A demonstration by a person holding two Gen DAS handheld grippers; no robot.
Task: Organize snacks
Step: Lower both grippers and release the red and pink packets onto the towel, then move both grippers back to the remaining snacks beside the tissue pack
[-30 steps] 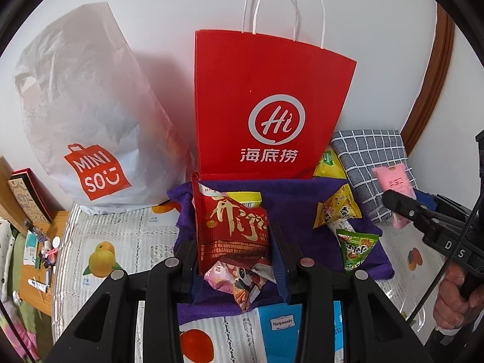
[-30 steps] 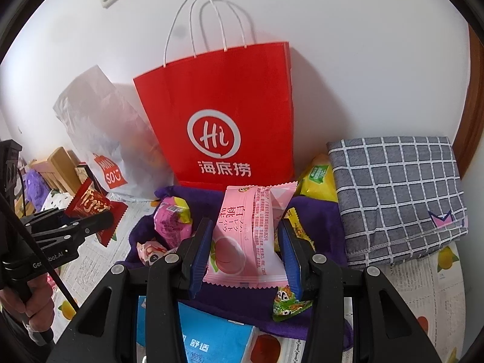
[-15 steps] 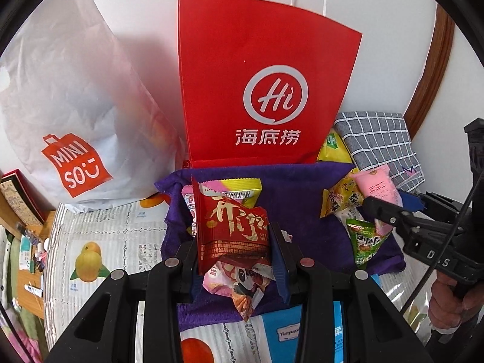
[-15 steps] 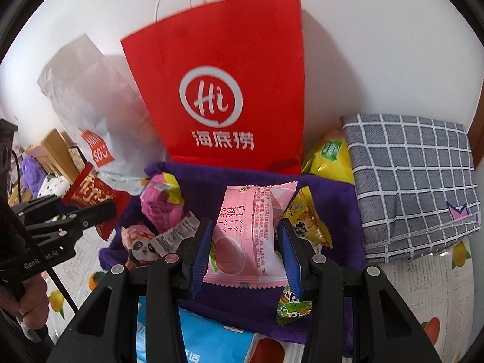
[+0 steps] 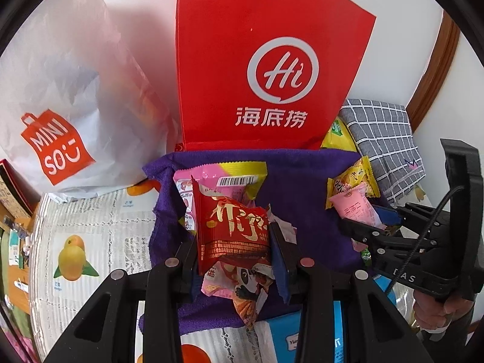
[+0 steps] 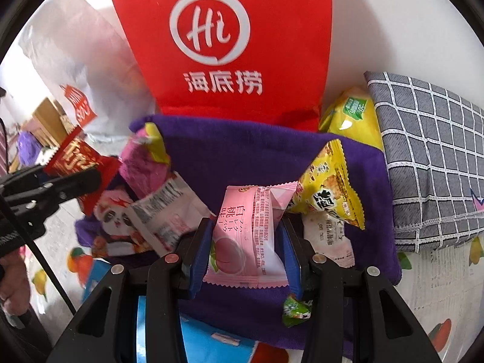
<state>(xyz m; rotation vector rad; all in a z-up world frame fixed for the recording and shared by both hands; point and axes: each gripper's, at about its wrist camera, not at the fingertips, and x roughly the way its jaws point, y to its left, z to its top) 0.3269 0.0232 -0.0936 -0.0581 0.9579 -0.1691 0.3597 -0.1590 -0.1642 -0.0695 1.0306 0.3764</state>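
Red foil is showing between the jaws of the left gripper (image 5: 234, 260), which are clamping a red snack packet (image 5: 233, 233) by its lower half, the packet standing upright with its long axis running up away from the fingers. It is hanging over the left half of the purple cloth (image 5: 302, 181), above a panda-print packet (image 5: 242, 284) and a pink-and-yellow packet (image 5: 217, 178) lying on that cloth. The red paper bag (image 5: 266, 60) is standing straight ahead, touching the cloth's far edge, with a white plastic bag (image 5: 69, 90) off to its left.

Further right, the right gripper (image 6: 246, 257) is pinching a pink peach packet (image 6: 248, 236) the same way, jaws closed on its sides and its long axis pointing toward the red bag. A yellow packet (image 6: 329, 184) is lying just beside it on the cloth, near the grey checked cloth (image 6: 432, 157) at the right edge.

Both packets are lying below the bag's mouth, which is out of frame, so I would guess each needs lifting up and forward; neither hand looks clearly nearer.
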